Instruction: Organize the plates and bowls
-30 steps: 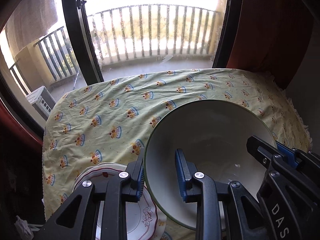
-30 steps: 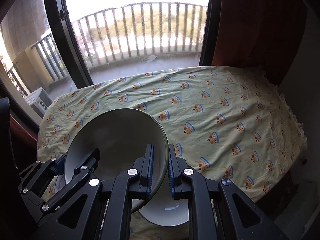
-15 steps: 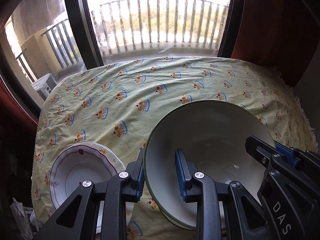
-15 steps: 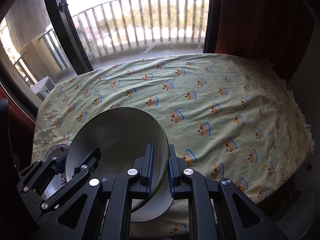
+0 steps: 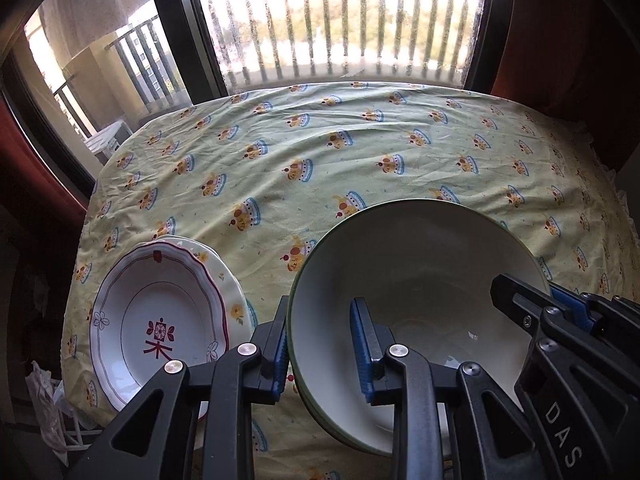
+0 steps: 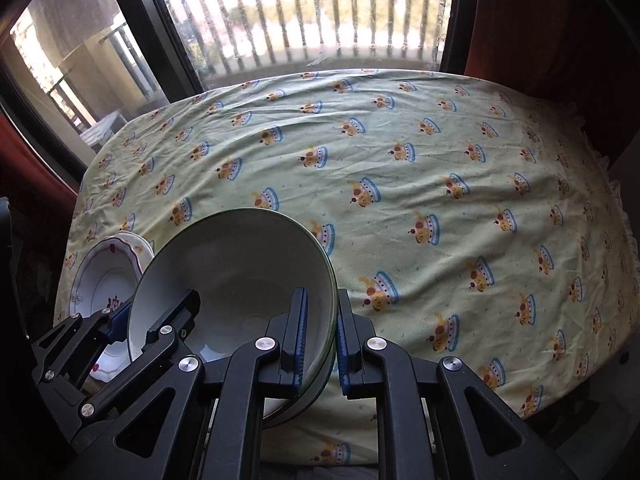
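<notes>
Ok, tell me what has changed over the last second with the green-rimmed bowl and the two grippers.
The green-rimmed bowl has come down toward the tablecloth, carried by both grippers, and the views have tipped downward, so the red-trimmed plate beside it now shows nearly whole. Nothing was let go: the left gripper and right gripper stay clamped on opposite sides of its rim. A second bowl still shows just beneath it.

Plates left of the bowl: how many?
2, stacked at the cloth's near-left edge: red-trimmed plate on top, yellow-flowered plate peeking out beneath on its right. More could be hidden under them.
</notes>
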Available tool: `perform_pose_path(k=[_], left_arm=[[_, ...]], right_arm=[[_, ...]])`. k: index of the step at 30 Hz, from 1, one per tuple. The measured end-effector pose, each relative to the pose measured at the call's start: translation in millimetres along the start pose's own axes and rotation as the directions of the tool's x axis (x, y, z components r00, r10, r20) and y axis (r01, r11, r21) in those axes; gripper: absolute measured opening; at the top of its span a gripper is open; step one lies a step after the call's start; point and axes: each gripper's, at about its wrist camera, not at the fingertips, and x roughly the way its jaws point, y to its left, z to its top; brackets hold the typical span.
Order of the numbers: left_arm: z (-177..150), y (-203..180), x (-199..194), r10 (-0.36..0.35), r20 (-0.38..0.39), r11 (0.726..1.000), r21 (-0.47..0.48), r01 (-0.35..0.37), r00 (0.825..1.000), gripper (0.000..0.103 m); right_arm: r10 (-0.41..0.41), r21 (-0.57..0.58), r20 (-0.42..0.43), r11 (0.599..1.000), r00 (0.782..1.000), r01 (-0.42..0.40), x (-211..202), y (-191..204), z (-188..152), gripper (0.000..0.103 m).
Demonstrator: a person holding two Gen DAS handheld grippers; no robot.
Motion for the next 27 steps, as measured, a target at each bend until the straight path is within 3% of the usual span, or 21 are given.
perform_pose_path(k=[10,20,27], left_arm=[[-10.6,6.2,-5.9,0.023,-0.027,0.999,-0.037,-0.024,0.999,0.025],[-14.0,-1.0,2.7,0.036,-0.047,0.999,-0.035,-0.038,0.998,0.025],[-21.7,9.8,13.5,0.002,-0.097,0.996,-0.088,-0.011,0.995,0.025]], right_arm=[[0.057,-0.034,-0.033,0.998,0.998,-0.058,0.7,2.7,-5.3,0.016],[0.063,-0.039,-0.05,0.997,0.997,-0.065,3.1,-3.3,-9.6,0.016],[0.076,-0.046,-0.084,0.996,0.994,-0.08,13.5,1.8,-13.5,0.016]])
